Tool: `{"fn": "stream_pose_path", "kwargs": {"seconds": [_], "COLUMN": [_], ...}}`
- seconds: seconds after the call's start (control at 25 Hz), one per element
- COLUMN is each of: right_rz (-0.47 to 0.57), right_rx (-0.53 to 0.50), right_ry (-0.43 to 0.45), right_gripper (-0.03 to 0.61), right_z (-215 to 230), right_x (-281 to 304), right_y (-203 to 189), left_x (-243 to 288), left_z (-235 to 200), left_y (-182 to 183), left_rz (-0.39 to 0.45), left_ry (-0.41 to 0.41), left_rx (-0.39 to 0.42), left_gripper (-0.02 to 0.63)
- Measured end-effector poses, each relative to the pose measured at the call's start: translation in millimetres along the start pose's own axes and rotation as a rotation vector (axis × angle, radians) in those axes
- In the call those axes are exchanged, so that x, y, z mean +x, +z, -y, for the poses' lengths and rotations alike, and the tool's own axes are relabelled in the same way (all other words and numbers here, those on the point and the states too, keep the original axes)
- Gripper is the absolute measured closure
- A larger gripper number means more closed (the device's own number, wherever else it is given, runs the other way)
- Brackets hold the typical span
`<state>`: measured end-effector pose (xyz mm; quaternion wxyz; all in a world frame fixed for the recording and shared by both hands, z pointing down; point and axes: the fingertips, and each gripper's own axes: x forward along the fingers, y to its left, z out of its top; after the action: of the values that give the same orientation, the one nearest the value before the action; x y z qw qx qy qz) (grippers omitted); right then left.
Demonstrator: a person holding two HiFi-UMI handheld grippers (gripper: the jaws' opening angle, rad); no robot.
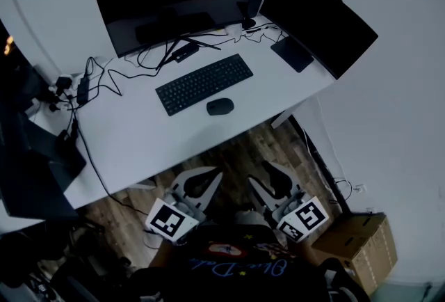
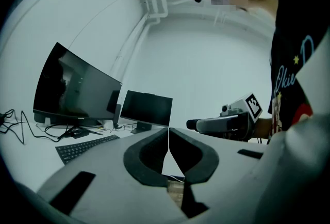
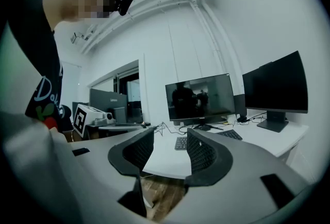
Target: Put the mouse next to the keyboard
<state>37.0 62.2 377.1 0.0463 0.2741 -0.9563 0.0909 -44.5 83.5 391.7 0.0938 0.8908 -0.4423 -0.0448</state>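
Grippers low before desk, clear of mouse — left gripper fingers together, right gripper fingers parted, both empty

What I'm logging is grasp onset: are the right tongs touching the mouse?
Apart. The head view shows the right tongs open over the floor, short of the desk edge, while the mouse lies on the desk.

On the desk, the mouse lay just before the keyboard, toward its right end. Behind the keyboard stood a wide monitor, with a second monitor to its right. Cables trailed at the desk's left. A box, seemingly on the floor, sat right of the desk.
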Motion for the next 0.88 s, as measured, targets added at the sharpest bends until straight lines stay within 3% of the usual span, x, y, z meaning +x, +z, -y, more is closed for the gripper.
{"fn": "stream_pose_path", "kwargs": {"seconds": [0.36,0.64,0.88], "right_rz": [-0.011,-0.043,-0.079], "right_rx": [-0.008,-0.029,-0.014], "right_ry": [0.112,0.305,0.420], "right_gripper": [0.403,0.396,0.392], "right_z": [35,69,98], "right_x": [47,111,160], "right_y": [2,3,4], "left_x": [19,41,54], "left_z": [-45,-91,-129], "left_y": [-6,1,-2], "left_rz": [-0.017,-0.006,-0.016], "left_ry": [0.114,0.289,0.435], "left_rx": [-0.009,0.003,-0.016], "left_gripper": [0.609,0.611,0.609]}}
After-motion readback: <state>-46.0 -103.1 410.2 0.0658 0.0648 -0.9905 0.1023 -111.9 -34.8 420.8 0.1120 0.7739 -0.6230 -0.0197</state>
